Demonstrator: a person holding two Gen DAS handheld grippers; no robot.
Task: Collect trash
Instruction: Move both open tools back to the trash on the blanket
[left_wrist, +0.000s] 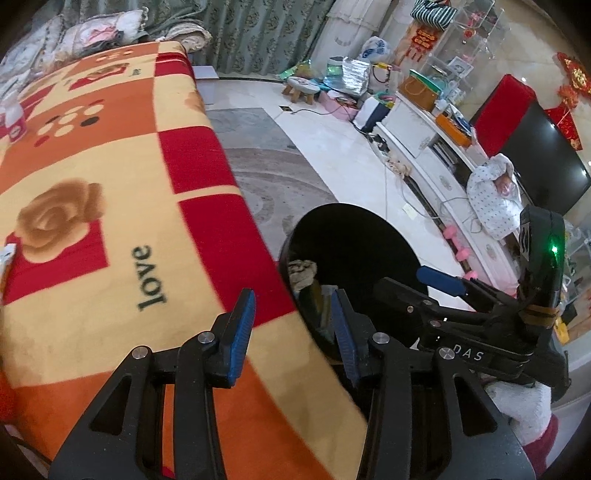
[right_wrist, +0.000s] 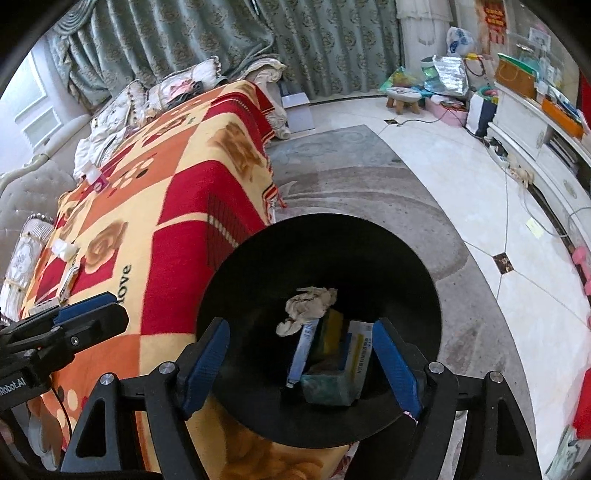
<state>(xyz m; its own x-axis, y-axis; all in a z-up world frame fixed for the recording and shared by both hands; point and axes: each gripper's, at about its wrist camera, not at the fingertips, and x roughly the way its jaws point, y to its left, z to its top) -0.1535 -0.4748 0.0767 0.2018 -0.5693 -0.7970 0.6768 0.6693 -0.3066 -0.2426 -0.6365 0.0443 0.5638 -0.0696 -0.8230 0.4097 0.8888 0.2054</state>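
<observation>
Shadow fills most of the round black trash bin (right_wrist: 406, 258), so its floor cannot be made out; in the left wrist view its near rim is cut off behind the gripper arms. It stands on the patterned grey rug (right_wrist: 369, 192), touching the edge of the table draped in an orange, red and cream fleece blanket (right_wrist: 177, 192) printed with roses and the word "love".

Inside the bin lies a crumpled beige tissue (right_wrist: 310, 304), with a flat pale-blue and white packet (right_wrist: 304, 350) propped on edge just below it, long axis running from the tissue toward the camera. Beside that are a yellow-green pack (right_wrist: 332, 332), a white box with a yellow stripe (right_wrist: 360, 349) tilted the same way, and a teal block (right_wrist: 327, 387) nearest the camera; how they overlap is hard to tell.

Right gripper (right_wrist: 303, 369) hangs over the bin mouth, blue pads spread wide, holding nothing. Left gripper (left_wrist: 291, 332) is partly open and empty, one pad over the blanket, the other over the bin rim.

More litter remains on the blanket: a small white scrap (right_wrist: 64, 249) and a flat white wrapper (right_wrist: 70, 277), both too small to identify.
</observation>
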